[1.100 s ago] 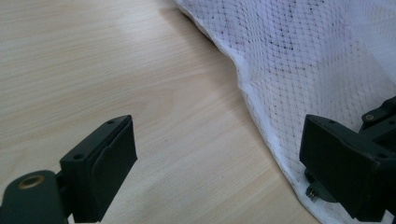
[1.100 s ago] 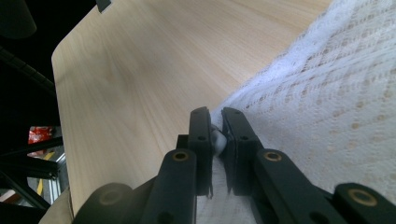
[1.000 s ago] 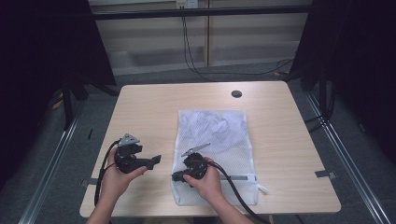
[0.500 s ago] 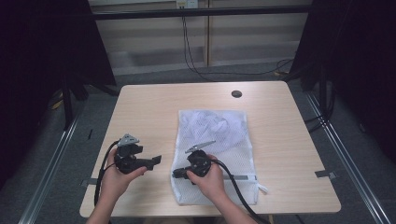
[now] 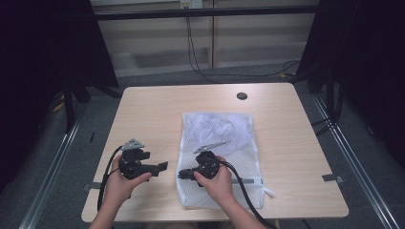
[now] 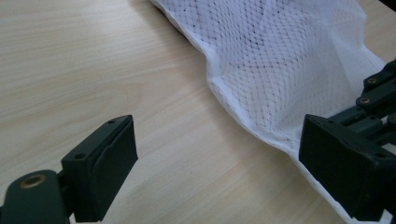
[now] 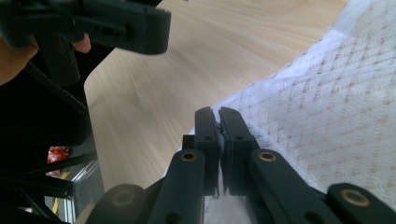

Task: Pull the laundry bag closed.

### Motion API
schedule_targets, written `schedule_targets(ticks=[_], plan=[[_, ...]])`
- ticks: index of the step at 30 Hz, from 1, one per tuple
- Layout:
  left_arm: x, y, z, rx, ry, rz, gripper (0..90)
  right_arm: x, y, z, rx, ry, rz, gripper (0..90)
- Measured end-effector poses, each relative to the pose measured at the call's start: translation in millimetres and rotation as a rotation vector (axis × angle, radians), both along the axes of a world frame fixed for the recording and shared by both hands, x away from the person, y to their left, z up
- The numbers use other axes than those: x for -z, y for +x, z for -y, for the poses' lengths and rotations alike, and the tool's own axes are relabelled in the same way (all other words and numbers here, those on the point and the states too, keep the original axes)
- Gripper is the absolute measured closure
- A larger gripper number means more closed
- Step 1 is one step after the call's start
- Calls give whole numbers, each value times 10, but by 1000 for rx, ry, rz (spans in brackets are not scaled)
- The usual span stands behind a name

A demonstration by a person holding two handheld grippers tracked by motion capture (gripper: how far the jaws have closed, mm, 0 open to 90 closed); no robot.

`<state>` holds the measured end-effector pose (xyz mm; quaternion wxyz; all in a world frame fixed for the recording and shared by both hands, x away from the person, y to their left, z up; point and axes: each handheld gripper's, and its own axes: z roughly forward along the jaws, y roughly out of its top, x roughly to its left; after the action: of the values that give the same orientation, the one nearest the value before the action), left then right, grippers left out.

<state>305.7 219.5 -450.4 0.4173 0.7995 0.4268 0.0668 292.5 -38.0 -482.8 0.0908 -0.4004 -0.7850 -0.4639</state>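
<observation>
A white mesh laundry bag [image 5: 219, 152] was seen lying flat on the light wooden desk [image 5: 153, 114], lengthwise from the middle toward the near edge, with crumpled white cloth visible through the netting at its far end. The right tool [image 5: 183, 174] was held low at the bag's near left edge; in the right gripper view its jaws were pressed almost together [image 7: 218, 122], and the hem of the mesh was pinched between them. In the left gripper view that edge of the bag [image 6: 299, 70] was seen lifted off the wood into a raised fold. The left tool [image 5: 162, 166] was held just to the left of the bag, over bare desk, its jaws spread wide with nothing between them and pointed toward the bag's edge. A small dark round disc [image 5: 242, 96] lay at the desk's far side, well apart from the bag.
</observation>
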Motion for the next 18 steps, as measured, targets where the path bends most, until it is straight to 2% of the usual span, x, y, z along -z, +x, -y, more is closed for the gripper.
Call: schedule_targets(ticks=[9,14,18], plan=[[9,-24,44,59,-35,-37,124,-54,17,68,24,24,0,874],[25,-32,75,70,-77,-62,124,-72,21,86,30,36,-3,875],[30,-40,95,84,-78,-70,126,-80,23,95,32,45,-2,874]])
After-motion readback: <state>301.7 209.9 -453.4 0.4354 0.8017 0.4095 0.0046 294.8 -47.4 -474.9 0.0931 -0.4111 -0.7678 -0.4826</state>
